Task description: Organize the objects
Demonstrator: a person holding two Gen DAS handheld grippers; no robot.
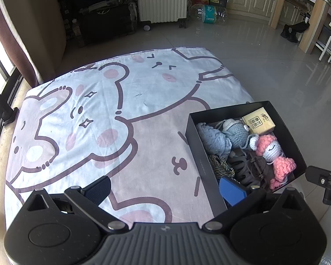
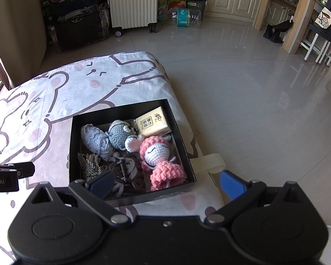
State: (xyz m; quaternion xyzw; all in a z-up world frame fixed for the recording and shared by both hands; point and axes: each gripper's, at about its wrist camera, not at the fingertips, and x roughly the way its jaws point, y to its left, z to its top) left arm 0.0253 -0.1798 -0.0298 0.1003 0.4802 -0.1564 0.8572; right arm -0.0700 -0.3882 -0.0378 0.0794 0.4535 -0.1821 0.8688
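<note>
A black box (image 2: 76, 119) (image 1: 193, 130) sits near the right edge of a cloth-covered table. Inside lie a pink crochet doll (image 2: 158, 156) (image 1: 273, 154), a grey-blue crochet mouse (image 2: 119, 135) (image 1: 236, 132), a blue yarn bundle (image 2: 96, 140) (image 1: 214, 141), a yellow tissue pack (image 2: 153, 122) (image 1: 258, 122), a dark wooden piece (image 2: 126, 172) (image 1: 247, 170) and a gold-green tassel (image 2: 89, 165) (image 1: 220, 165). My right gripper (image 2: 165, 185) hangs open over the box's near edge, holding nothing. My left gripper (image 1: 165, 191) is open above the cloth, its right finger (image 1: 231, 191) over the box's near left corner.
The cartoon bear cloth (image 1: 88, 114) covers the table; its right edge (image 2: 176, 92) drops to a glossy tiled floor (image 2: 242, 84). Far off stand a white suitcase (image 2: 132, 2), a dark trunk (image 2: 77, 28), bottles (image 2: 187, 17) and wooden table legs (image 2: 298, 22).
</note>
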